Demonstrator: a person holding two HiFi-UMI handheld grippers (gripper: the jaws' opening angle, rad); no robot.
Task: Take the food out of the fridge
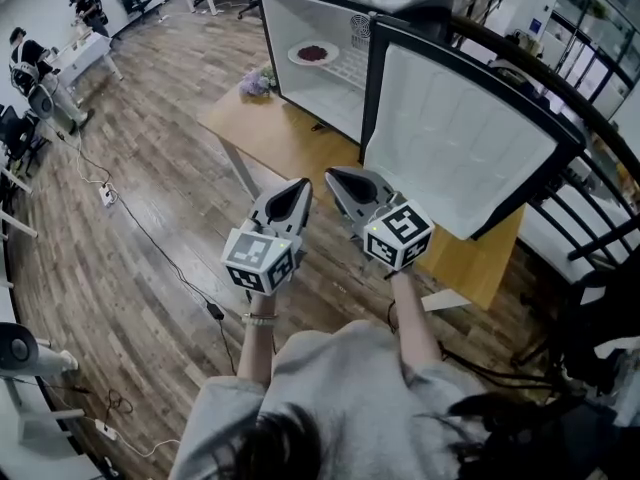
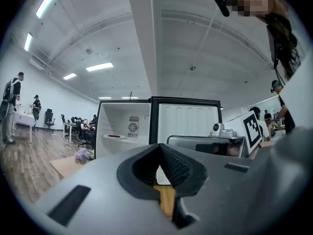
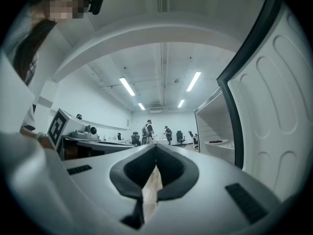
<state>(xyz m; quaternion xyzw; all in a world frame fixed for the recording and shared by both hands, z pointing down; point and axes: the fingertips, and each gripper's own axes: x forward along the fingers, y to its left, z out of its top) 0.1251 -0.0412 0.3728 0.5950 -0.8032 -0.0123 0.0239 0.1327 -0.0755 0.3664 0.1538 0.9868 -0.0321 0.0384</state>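
Note:
A small fridge (image 1: 300, 18) with a white inside stands on a wooden table (image 1: 270, 133), its door (image 1: 450, 148) swung wide to the right. On its shelf lies a white plate of dark red food (image 1: 313, 54), which also shows small in the left gripper view (image 2: 113, 136) and in the right gripper view (image 3: 215, 142). Both grippers hover side by side over the table's front part, level and well short of the fridge. My left gripper (image 1: 302, 188) is shut and empty. My right gripper (image 1: 333, 176) is shut and empty too, close to the door's lower edge.
A bunch of purple flowers (image 1: 256, 83) lies on the table left of the fridge. A dark railing (image 1: 590, 118) runs along the right. Cables and a power strip (image 1: 106, 194) lie on the wooden floor at left, and people stand at a desk (image 1: 80, 53) far off.

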